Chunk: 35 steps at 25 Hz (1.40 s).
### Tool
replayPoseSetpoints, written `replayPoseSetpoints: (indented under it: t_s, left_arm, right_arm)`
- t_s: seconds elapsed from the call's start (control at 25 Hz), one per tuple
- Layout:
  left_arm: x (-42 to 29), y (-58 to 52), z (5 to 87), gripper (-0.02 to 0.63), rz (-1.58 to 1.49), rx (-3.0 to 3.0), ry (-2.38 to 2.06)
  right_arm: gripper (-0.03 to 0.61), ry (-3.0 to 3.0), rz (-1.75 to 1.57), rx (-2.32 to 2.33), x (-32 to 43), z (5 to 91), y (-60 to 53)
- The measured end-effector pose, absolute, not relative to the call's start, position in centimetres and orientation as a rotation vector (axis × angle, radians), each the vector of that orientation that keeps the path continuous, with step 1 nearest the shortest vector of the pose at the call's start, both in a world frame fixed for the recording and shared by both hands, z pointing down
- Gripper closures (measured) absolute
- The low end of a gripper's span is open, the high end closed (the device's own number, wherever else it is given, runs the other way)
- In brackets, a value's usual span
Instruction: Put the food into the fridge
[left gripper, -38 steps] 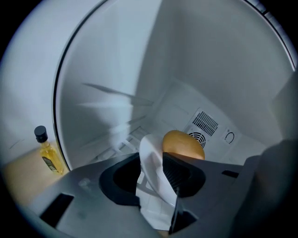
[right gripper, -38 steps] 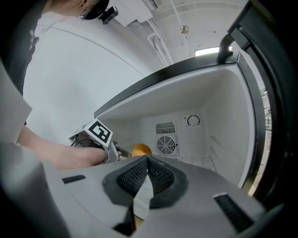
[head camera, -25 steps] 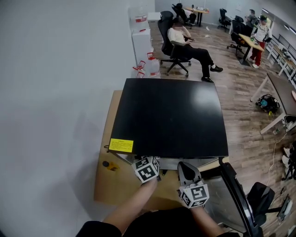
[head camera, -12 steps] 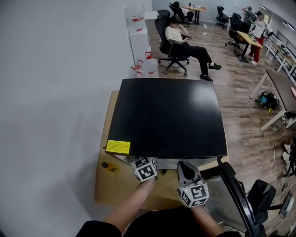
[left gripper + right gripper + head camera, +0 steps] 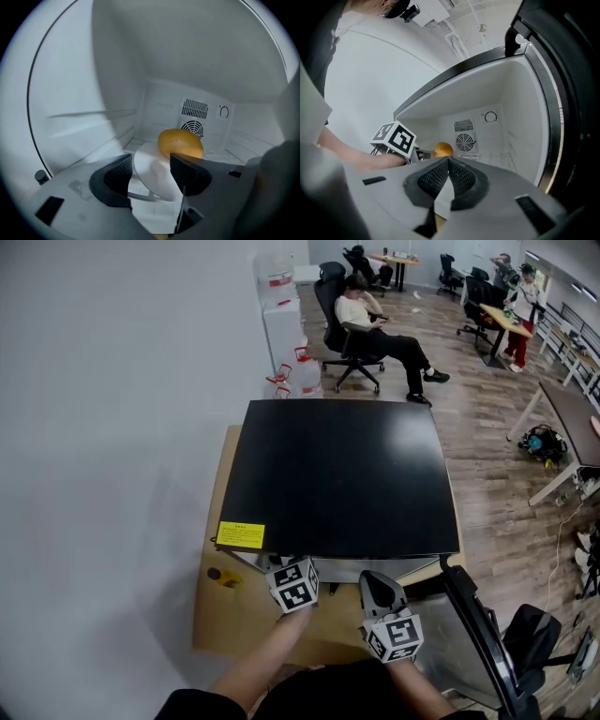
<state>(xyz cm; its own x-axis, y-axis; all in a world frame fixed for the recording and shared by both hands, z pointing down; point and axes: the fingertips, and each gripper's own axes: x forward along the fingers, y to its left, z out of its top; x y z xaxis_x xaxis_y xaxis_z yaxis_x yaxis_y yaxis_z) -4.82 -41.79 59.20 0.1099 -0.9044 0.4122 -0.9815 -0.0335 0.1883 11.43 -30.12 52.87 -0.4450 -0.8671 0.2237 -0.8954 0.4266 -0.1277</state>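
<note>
Opening just now, the left gripper's jaws stand apart inside the black-topped, white-lined mini fridge, with the round white plate lying loose between them. The orange-yellow rounded fruit sits just beyond the jaw tips. The right gripper, jaws together, holds nothing. The placing step looks finished; next, the left gripper should back straight out without snagging the plate.

We see a glossy black fridge top with a yellow label at its near left corner, on a tan wooden stand. Inside, the fridge walls are white. The plate is white and the food on it orange-yellow. On the far wall, the vent shows dark slats and the fan grille dark rings. The floor is brown wood planking, the left wall pale grey, and the far water jugs have red tops.
</note>
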Motion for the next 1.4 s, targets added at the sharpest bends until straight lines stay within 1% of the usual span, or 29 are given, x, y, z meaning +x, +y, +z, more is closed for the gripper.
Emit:
replayPoseSetpoints:
  t_s: [0.4,0.72,1.08,1.4]
  left_arm:
    - [-5.0,-39.6,58.0,0.382,0.122,2.016,-1.781]
    - [-6.8,-35.5,56.4,0.382,0.066,2.046,-1.761]
    - [-9.6,-27.6,51.8,0.382,-0.055,2.177,-1.685]
    - [-11.7,-17.3,49.0,0.382,-0.101,2.239,-1.623]
  right_arm:
    - [0.519,-2.548,0.330,1.590,11.4,53.0,-29.2]
    - [0.518,-2.560,0.297,1.595,10.3,52.2,-26.8]
    - [0.518,-2.549,0.259,1.621,8.4,50.5,-22.7]
    - [0.518,-2.537,0.220,1.647,6.5,48.9,-15.9]
